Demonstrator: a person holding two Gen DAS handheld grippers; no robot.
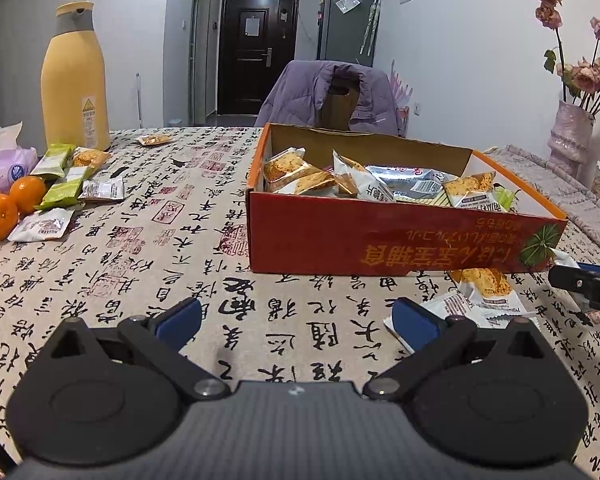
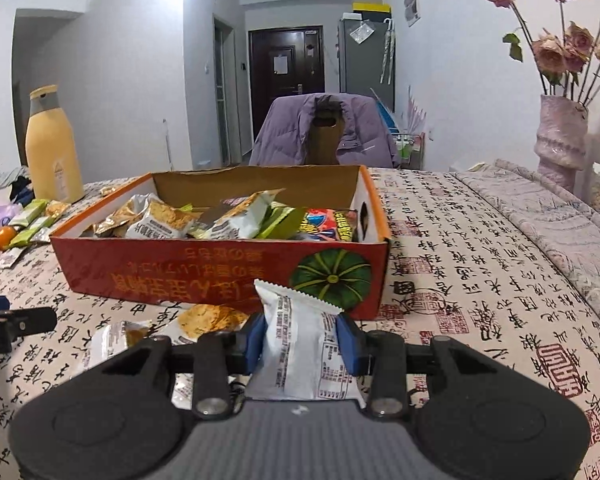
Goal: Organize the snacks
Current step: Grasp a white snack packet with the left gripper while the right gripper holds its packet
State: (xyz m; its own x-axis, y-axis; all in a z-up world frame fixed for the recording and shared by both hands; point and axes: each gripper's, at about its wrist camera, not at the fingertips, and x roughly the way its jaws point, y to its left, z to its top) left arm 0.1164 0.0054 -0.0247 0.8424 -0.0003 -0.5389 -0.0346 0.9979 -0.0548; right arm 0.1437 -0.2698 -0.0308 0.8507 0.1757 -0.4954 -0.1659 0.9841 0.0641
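A red cardboard box (image 1: 396, 236) (image 2: 204, 268) holds several snack packets. My right gripper (image 2: 302, 338) is shut on a white snack packet (image 2: 300, 344), held upright just in front of the box's near wall. Two more packets (image 2: 208, 320) (image 1: 476, 292) lie on the cloth below the box. My left gripper (image 1: 296, 318) hangs open over the tablecloth with nothing between its blue fingers (image 1: 180, 318). The right gripper's black tip (image 1: 584, 286) shows at the right edge of the left wrist view. Green and white packets (image 1: 66, 184) lie loose at the far left.
A yellow thermos (image 1: 74, 80) (image 2: 52, 148) stands at the back left, with oranges (image 1: 14, 204) and a plastic bag (image 1: 2, 156) beside the loose packets. A pink vase of dried flowers (image 2: 560, 136) stands at the right. A chair with a purple jacket (image 1: 332, 92) is behind the table.
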